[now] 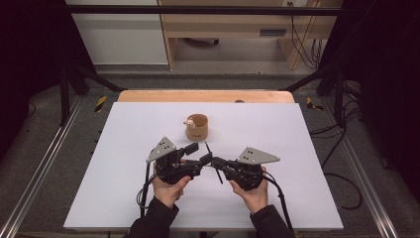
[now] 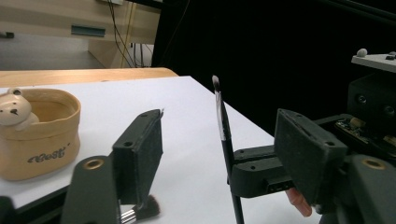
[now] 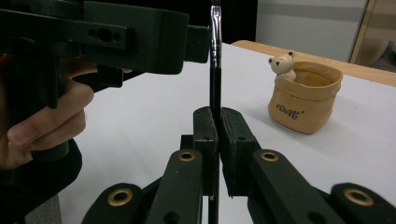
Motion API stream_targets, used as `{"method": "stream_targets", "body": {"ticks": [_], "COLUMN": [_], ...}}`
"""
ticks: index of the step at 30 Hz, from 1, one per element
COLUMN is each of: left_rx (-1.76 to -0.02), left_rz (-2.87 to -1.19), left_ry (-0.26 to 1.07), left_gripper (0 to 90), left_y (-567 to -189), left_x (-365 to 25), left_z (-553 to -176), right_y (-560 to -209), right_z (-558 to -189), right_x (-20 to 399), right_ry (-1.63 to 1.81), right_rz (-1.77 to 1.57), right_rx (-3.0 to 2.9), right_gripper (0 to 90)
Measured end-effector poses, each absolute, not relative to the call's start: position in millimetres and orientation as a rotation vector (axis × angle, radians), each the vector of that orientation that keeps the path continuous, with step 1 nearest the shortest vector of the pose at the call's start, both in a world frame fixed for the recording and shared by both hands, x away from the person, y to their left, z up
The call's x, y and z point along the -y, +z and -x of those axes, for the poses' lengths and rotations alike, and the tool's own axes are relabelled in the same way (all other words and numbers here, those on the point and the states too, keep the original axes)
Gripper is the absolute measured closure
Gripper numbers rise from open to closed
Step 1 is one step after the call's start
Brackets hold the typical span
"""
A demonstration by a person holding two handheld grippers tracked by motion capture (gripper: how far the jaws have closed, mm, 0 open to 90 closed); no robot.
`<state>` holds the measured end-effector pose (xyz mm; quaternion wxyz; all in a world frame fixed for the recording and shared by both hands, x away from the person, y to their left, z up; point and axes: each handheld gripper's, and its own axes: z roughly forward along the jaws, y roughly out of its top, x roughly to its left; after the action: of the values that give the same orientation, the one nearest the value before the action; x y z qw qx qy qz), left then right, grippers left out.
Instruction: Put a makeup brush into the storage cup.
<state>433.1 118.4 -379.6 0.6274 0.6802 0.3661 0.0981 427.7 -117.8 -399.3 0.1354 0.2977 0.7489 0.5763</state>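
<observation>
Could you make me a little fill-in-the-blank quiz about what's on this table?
1. The right gripper is shut on a thin black ____.
2. The tan pot has a small ____ figure on its rim.
3. The left gripper has its jaws ____, either side of the brush.

Missing words: brush; bear; open

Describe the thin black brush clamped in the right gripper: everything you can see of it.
The thin black makeup brush has a slim black handle, a shiny silver ferrule and a small dark bristle tip at its top end. It stands roughly upright, slightly tilted, above the white table. The right gripper is shut on its handle low down; the stem runs on below the pads. The left gripper straddles the stem with open jaws that do not touch it.
</observation>
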Motion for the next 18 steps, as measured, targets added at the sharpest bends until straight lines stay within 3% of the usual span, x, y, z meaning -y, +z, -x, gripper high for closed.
{"method": "stream_targets", "body": {"ticks": [18], "left_rx": [-0.858], "left_rz": [-1.547], "left_ry": [0.189], "left_gripper": [55.0], "left_y": [-383.7], "left_x": [-111.3], "left_z": [-432.4], "right_y": [-400.2], "right_z": [-426.6], "right_x": [114.4], "right_ry": [1.685], "right_rz": [-0.859], "right_rx": [-2.162], "right_gripper": [85.9]}}
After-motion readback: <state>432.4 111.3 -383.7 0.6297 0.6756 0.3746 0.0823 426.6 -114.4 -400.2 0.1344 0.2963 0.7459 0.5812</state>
